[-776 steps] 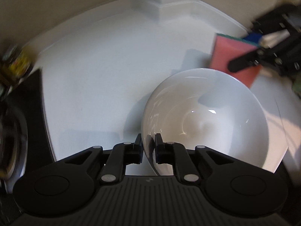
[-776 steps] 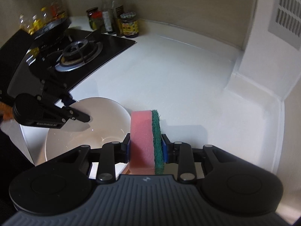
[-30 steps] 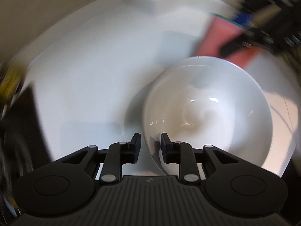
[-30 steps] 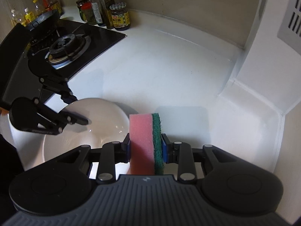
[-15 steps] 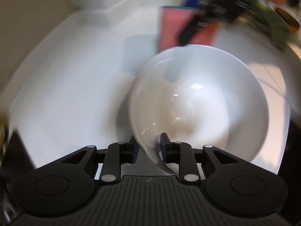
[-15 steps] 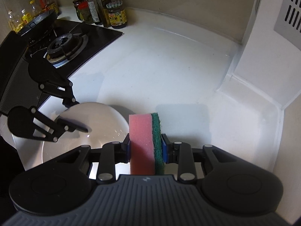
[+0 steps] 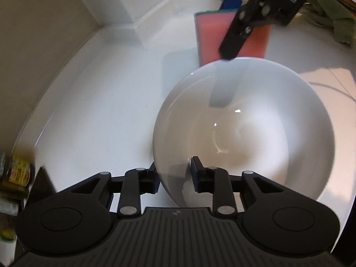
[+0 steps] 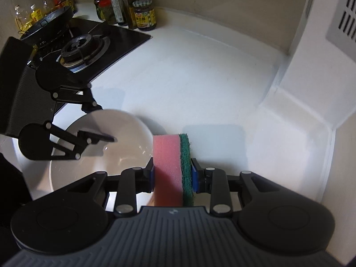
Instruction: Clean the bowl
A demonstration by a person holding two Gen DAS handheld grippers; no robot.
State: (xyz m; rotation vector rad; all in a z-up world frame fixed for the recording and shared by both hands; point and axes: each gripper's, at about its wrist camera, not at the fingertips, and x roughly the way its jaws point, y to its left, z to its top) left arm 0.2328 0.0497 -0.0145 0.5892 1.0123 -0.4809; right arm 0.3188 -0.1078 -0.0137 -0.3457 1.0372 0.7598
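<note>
The left gripper [image 7: 174,175] straddles the rim of the white bowl [image 7: 255,133] with jaws opening, while the right gripper [image 8: 172,173] clamps the sponge [image 8: 171,166].

Glossy white ceramic bowl [image 7: 255,120], matt porous foam sponge [image 8: 168,162] – rough green scouring face, smooth white countertop [image 8: 200,84]

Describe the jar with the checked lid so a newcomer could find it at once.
Start at the black gas stove on the white counter, then look along its far edge to the row of bottles and jars against the beige wall. The jar with the checked lid ends that row, nearest the open counter. It alone is squat, with a yellow label.
</note>
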